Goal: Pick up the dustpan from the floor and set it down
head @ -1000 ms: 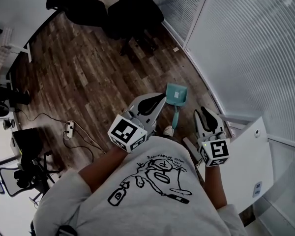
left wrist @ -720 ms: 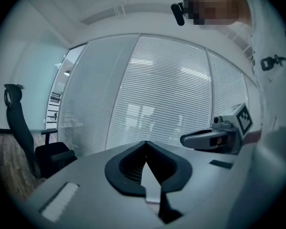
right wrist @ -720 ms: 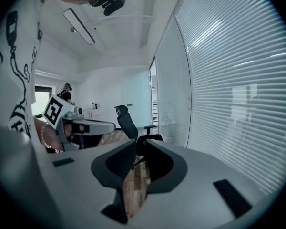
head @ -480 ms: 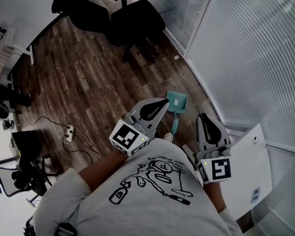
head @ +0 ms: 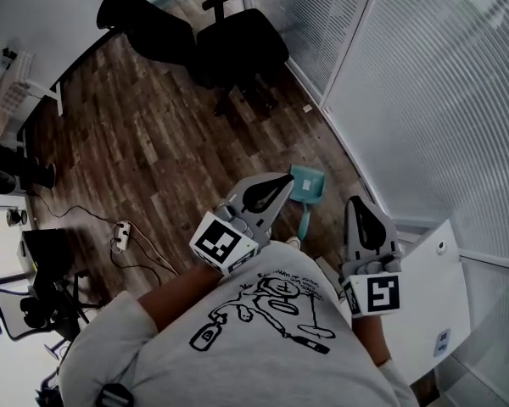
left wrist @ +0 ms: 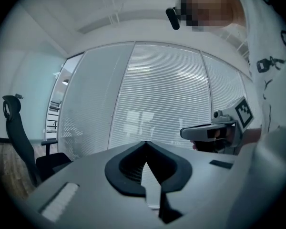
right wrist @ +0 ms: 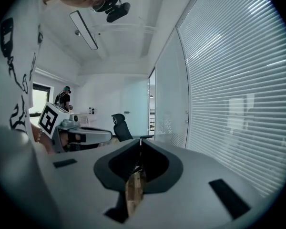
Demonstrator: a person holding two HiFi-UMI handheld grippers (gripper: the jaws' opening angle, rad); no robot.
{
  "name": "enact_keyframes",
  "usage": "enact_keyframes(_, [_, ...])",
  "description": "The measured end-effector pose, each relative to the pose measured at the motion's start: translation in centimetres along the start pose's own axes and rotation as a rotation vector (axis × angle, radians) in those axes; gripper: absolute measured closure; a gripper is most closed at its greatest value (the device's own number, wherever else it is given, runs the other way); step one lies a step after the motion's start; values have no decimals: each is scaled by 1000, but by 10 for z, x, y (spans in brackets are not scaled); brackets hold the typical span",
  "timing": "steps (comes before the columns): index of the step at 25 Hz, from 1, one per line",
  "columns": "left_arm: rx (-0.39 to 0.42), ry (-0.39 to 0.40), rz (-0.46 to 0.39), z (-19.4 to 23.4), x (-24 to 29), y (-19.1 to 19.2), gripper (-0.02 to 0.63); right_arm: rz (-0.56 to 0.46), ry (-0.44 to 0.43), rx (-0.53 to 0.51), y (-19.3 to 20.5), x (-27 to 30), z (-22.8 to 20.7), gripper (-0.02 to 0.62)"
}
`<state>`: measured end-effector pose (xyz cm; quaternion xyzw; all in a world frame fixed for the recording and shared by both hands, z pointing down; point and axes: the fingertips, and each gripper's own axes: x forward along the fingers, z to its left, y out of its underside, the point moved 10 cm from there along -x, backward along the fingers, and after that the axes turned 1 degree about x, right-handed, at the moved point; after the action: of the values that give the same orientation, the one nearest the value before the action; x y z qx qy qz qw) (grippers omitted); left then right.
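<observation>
The teal dustpan lies on the wooden floor near the blind-covered glass wall, its handle pointing toward the person. Both grippers are held high above it, pointing roughly level. The left gripper hangs just left of the pan in the head view; its jaws are shut with nothing in them. The right gripper is to the pan's right. Its jaws are closing their last bit, the tips meet, and nothing is between them. Each gripper view shows the other gripper beside it.
Two black office chairs stand farther along the glass wall. A power strip with cables lies on the floor at left. A white cabinet top sits close at the right. Desks and equipment line the left edge.
Both grippers have risen toward the head camera, the right one more. The dustpan has stayed on the floor where it was.
</observation>
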<state>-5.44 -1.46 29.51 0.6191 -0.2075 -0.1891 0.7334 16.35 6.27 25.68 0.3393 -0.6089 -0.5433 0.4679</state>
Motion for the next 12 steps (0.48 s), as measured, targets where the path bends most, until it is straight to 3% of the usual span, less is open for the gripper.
enact_keyframes(12, [-12, 25, -49, -4, 3, -6, 604, 1, 22, 33, -4, 3, 7, 586])
